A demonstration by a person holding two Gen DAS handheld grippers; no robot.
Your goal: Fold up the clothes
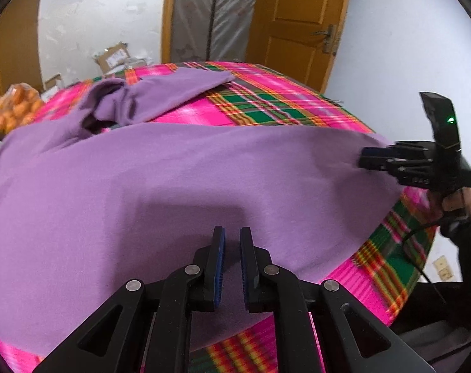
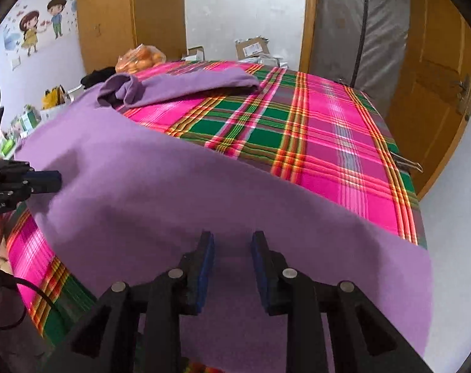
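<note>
Nearest, the left tool [image 1: 232, 242] hangs over the one purple garment [image 1: 188, 180] spread on the plaid-covered bed [image 2: 328, 143], jaws nearly together, nothing between them. The right tool [image 2: 232, 245] stands released, its pads astride the hem. Probably the hem fold is being set up; next, both must pinch the edge. Beyond, one sleeve [image 2: 198, 84], one bag of oranges [image 2: 142, 57].

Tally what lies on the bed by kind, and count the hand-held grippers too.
Purple garment: 1
Plaid bedcover: 1
Bag of oranges: 1
Hand-held grippers: 2, left hand-held gripper and right hand-held gripper
Total: 5
</note>
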